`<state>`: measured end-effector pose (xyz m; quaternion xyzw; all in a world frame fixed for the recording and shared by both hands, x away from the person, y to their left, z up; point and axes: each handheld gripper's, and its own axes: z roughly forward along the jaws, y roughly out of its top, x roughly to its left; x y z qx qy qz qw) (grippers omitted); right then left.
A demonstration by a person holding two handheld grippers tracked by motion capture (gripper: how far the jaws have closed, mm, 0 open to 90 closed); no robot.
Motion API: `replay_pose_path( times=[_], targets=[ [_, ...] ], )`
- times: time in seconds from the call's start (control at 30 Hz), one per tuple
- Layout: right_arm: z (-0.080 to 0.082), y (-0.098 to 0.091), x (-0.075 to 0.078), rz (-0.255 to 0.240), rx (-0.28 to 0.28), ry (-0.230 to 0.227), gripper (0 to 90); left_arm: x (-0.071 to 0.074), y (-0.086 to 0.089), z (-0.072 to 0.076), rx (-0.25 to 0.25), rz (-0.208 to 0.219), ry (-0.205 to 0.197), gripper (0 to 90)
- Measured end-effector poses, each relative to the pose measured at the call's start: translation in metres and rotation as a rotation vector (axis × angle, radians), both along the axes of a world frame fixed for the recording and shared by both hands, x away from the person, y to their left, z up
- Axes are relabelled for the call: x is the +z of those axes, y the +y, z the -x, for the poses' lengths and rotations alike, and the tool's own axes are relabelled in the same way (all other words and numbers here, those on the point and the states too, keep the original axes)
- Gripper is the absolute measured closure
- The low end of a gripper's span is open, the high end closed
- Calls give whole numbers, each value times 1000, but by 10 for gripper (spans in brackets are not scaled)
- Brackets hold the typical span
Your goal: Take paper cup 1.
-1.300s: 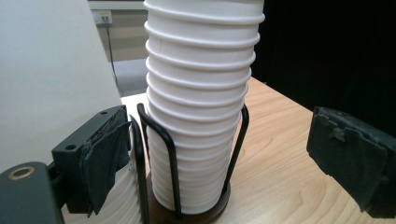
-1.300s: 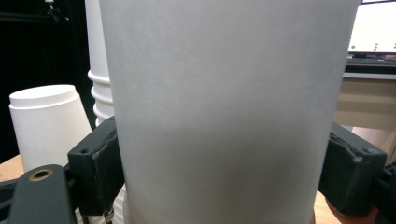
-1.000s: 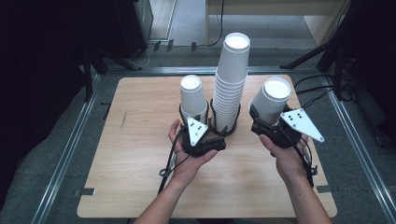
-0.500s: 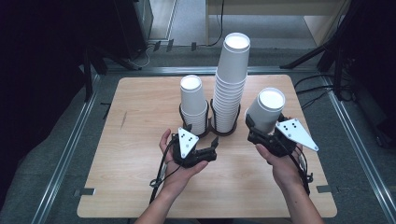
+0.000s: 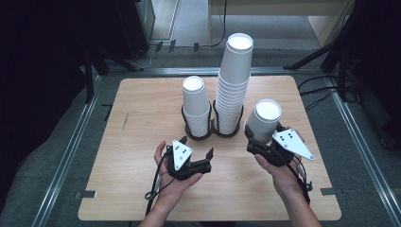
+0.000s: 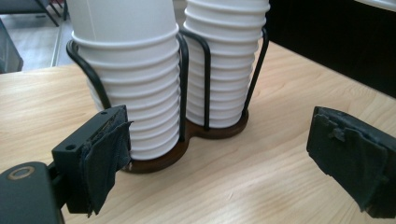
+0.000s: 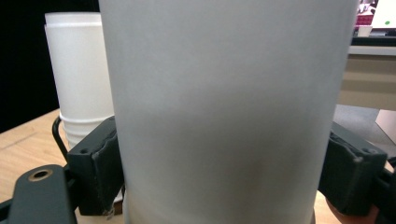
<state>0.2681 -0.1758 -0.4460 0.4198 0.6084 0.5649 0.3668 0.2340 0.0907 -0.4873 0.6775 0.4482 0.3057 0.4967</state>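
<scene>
A light wooden table [image 5: 142,142] fills the middle of the frame. A dark cup rack [image 5: 211,133] sits on it near the upper middle, holding two stacks of white cups [image 5: 233,85].

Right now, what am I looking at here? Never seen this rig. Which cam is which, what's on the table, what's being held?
There is no robot arm: a person holds a two-jaw gripper in each hand at a wooden table. The high view looks down from above the person's side. The other two pictures come from a camera riding on each gripper, looking along its black jaws.

On the table stands a black wire holder with two stacks of white paper cups: a shorter stack and a taller stack.

The left gripper is open and holds nothing; its view shows the holder between the spread jaws. The right gripper is shut on a single white cup, held beside the taller stack, which looms large in its own view.
</scene>
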Motion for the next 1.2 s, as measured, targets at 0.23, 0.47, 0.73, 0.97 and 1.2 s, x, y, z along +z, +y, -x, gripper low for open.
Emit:
replay_pose_path(
  times=[0.23, 0.47, 0.73, 0.97, 1.2],
  targets=[
    [4, 3, -19, 20, 10, 23, 146, -13, 8, 9, 25, 6, 46, 66],
    [9, 5, -39, 99, 11, 47, 145, -17, 18, 14, 55, 35, 69, 66],
    [13, 7, -51, 196, -4, 29, 146, -13, 16, 18, 2, 29, 48, 66],
    [17, 11, -55, 302, -9, -23, 148, -9, 8, 19, -74, 27, 36, 66],
    [17, 14, -61, 446, 3, -102, 150, -10, 8, 13, -131, 35, 64, 66]
  ],
)
